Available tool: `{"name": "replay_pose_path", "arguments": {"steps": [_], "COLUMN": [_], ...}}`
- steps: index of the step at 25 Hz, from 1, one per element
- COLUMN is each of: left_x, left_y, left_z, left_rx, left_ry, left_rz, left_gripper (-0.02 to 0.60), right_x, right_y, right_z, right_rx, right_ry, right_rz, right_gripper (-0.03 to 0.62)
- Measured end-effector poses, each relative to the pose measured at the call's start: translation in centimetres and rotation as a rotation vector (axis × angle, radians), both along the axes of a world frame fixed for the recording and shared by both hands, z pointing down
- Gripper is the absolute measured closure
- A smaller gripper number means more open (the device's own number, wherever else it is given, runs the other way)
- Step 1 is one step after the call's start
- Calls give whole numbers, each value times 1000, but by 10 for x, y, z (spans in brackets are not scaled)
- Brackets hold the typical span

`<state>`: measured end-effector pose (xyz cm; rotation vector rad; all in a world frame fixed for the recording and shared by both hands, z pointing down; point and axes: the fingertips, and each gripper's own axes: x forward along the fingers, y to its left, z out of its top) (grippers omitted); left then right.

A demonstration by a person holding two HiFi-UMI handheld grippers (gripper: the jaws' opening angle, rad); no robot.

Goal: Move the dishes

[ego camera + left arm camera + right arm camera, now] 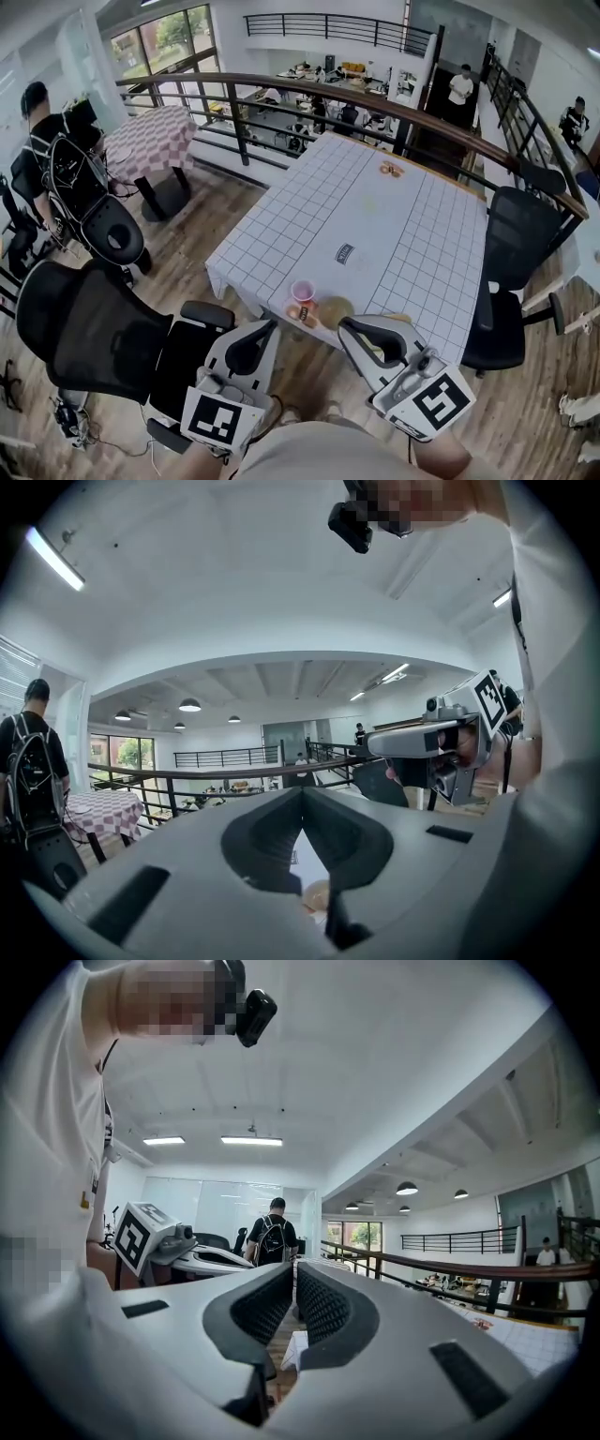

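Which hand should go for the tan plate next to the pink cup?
Right, I think. In the head view the right gripper sits just beside the tan plate at the near edge of the table. The left gripper is farther off, with the pink cup between. Both have shut, empty fingers.

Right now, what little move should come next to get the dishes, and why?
Probably open the left gripper and ease it forward toward the pink cup. Both it and the right gripper are shut, empty and short of the table, and the cup stands at the near edge beside a tan dish.
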<state>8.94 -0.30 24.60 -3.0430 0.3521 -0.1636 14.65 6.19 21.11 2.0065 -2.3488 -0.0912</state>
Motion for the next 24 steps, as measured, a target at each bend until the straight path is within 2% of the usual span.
{"name": "replay_pose_path", "arguments": {"steps": [5, 13, 17, 20, 24], "left_x": [-9, -24, -19, -18, 2], "left_y": [-7, -21, -19, -17, -19], "left_z": [-12, -9, -14, -4, 0], "left_rx": [26, 7, 2, 48, 58], "left_ry": [23, 16, 6, 19, 17], "left_rz": [-15, -22, -22, -20, -19], "left_gripper": [568, 568, 568, 568, 568], "right_x": [-7, -10, -7, -7, 12], "right_y": [-6, -23, -25, -19, -19], "right_z": [-8, -3, -5, 3, 5], "right_rx": [-2, -19, -25, -14, 4], "right_ry": [-1, -1, -1, 2, 2], "right_rz": [-9, 36, 22, 14, 11], "right_gripper": [568, 568, 568, 568, 568]}}
